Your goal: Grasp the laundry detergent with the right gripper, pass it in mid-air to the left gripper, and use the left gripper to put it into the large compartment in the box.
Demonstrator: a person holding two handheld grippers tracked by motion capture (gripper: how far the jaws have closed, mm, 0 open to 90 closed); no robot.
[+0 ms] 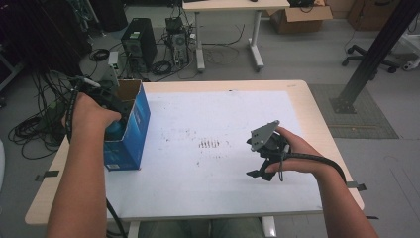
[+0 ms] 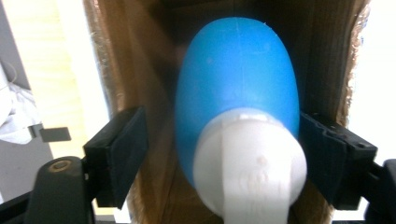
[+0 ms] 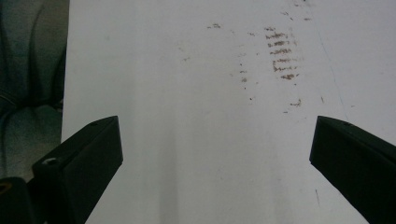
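High view: left gripper [image 1: 110,106] reaches into the open top of a blue carton [image 1: 130,130] standing at the left edge of the white surface [image 1: 218,188]. Right gripper [image 1: 263,159] hovers over the right half of the surface, near brown smudges [image 1: 208,144].

Left gripper view: inside the carton's brown walls, a blue bottle [image 2: 238,84] with white cap [image 2: 250,163] sits between the jaws; right jaw touches it, left jaw stands off, so grip state cannot be told.

Right gripper view: jaws spread wide, nothing between, bare white surface and smudges [image 3: 281,55] below.
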